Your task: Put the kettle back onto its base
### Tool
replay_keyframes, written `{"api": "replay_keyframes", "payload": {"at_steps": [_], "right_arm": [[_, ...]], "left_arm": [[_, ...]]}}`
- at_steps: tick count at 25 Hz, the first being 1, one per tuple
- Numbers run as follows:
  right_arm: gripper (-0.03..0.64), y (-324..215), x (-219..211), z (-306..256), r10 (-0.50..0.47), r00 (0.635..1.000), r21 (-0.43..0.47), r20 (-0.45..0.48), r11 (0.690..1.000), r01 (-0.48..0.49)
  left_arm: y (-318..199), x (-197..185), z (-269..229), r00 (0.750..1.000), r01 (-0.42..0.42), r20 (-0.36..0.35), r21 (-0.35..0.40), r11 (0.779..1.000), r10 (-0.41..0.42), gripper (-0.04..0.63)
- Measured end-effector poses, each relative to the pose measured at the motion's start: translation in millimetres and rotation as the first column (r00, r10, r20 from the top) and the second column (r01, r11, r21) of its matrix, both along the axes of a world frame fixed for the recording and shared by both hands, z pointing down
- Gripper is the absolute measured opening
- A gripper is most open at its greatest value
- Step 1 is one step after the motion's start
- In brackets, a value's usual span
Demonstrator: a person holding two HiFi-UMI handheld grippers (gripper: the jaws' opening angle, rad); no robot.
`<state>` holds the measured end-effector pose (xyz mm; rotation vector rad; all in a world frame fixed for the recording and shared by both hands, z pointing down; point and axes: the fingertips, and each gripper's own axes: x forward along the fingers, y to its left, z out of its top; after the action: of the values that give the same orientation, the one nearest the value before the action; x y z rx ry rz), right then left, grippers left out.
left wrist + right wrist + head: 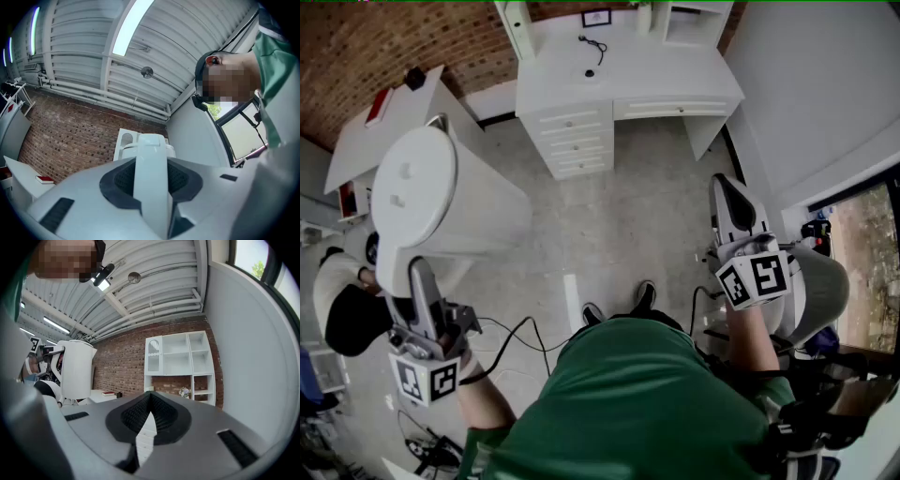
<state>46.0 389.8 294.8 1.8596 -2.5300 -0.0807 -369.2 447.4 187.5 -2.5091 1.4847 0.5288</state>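
A tall white kettle hangs in the air at the left of the head view, tilted, with its flat lid toward me. My left gripper is shut on the kettle's white handle, which runs between the two dark pads; the kettle body shows just beyond. The right gripper view shows the same kettle upright off to the left. My right gripper is held out level at the right, shut and empty. A small dark round thing with a cord lies on the white desk; I cannot tell if it is the base.
The white desk with drawers stands straight ahead against a brick wall. A lower white table with a red book is at the far left. Someone's dark sleeve is close behind the kettle. Cables trail on the floor.
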Motion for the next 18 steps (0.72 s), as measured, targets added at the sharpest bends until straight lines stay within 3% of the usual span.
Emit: {"api": "replay_keyframes", "payload": {"at_steps": [18], "right_arm": [[0.021, -7.0, 27.3, -17.6, -0.058, 0.997, -0.01, 0.051, 0.998, 0.058]], "left_arm": [[-4.6, 27.7, -21.2, 0.999, 0.043, -0.013, -0.003, 0.999, -0.043, 0.133]]}}
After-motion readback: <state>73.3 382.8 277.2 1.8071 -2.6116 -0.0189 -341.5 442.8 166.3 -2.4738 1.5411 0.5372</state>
